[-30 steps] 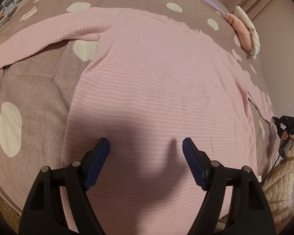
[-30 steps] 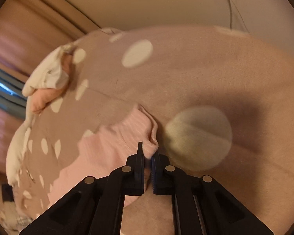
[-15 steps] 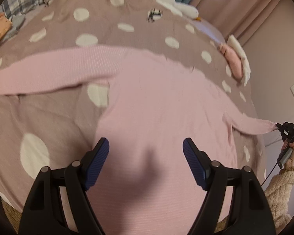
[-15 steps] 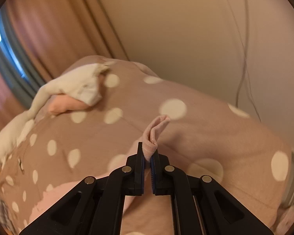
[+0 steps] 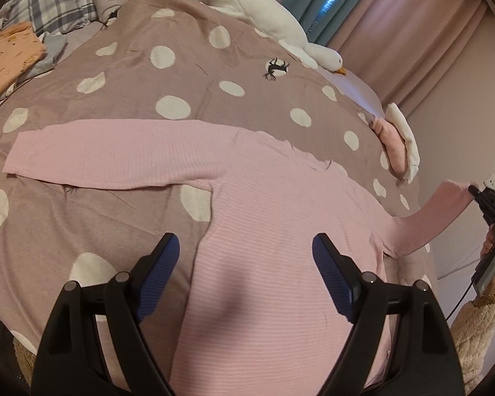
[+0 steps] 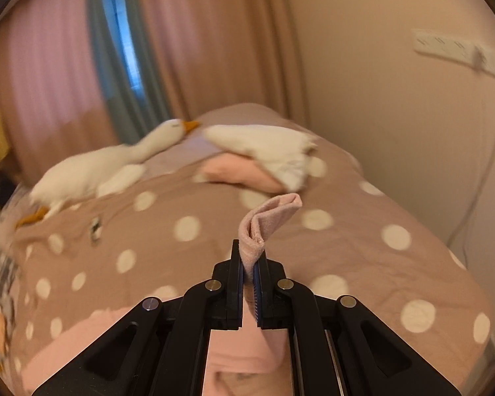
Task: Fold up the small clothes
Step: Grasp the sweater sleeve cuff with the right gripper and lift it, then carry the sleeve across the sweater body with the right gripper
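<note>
- Pink top (image 5: 274, 217) was spread flat on the bed (image 5: 122, 76).
- Its cuff (image 6: 267, 221) was pinched, lifted, by the right gripper (image 6: 248, 264).
- Left gripper (image 5: 246, 274), empty, had just been widening.
- Sleeve-folding was judged underway; carrying inward was called for.

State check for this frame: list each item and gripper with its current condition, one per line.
pink top: spread flat on the bedspread, one sleeve lifted.
right sleeve cuff: pinched, raised off the bed.
left sleeve: lying flat, stretched out.
left gripper: open, empty, jaws have just been opening.
right gripper: shut on the cuff.
goose toy: lying on the bed.
</note>
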`<state>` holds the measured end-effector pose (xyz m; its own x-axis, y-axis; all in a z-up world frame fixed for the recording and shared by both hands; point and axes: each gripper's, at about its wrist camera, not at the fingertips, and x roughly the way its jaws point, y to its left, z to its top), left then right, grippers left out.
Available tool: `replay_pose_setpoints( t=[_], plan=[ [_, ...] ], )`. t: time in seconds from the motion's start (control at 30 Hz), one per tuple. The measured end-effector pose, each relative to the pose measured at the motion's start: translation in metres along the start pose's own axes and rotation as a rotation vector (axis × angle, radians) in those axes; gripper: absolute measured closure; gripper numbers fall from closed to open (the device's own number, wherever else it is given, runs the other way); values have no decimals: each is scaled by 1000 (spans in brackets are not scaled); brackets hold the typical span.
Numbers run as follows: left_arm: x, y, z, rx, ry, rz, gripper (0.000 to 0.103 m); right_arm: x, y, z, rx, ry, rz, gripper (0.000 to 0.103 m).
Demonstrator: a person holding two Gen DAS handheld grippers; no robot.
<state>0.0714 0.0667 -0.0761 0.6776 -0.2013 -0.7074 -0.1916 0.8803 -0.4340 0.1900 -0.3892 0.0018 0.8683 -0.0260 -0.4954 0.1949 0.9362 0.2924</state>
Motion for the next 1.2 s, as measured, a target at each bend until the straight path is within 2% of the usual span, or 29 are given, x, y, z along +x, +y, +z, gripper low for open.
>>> replay_pose_setpoints(
  t=[0.1,0.27,0.47,0.73,1.0,1.07,1.1,1.17,1.2],
  plan=[
    [-3,5,1,-12,-12,7,20,-5,35,-9,-62,1,64,97],
    [-9,14,3,-22,-35,22,20,-1,89,-32,-141,52,199,97],
    [-9,25,3,-37,-40,56,20,21,139,-81,-230,187,314,97],
    [-1,34,2,-50,-23,76,20,42,197,-160,-339,390,402,97],
    [6,37,4,-62,0,68,20,68,219,-213,-402,568,448,97],
    [7,35,4,-60,4,70,20,71,220,-218,-415,602,452,94],
    [6,33,5,-57,4,69,20,72,218,-218,-408,626,458,89],
    [4,29,6,-49,-4,45,20,71,214,-215,-379,657,490,71],
    [3,26,8,-45,-6,30,20,67,209,-210,-362,657,513,55]
  ],
)
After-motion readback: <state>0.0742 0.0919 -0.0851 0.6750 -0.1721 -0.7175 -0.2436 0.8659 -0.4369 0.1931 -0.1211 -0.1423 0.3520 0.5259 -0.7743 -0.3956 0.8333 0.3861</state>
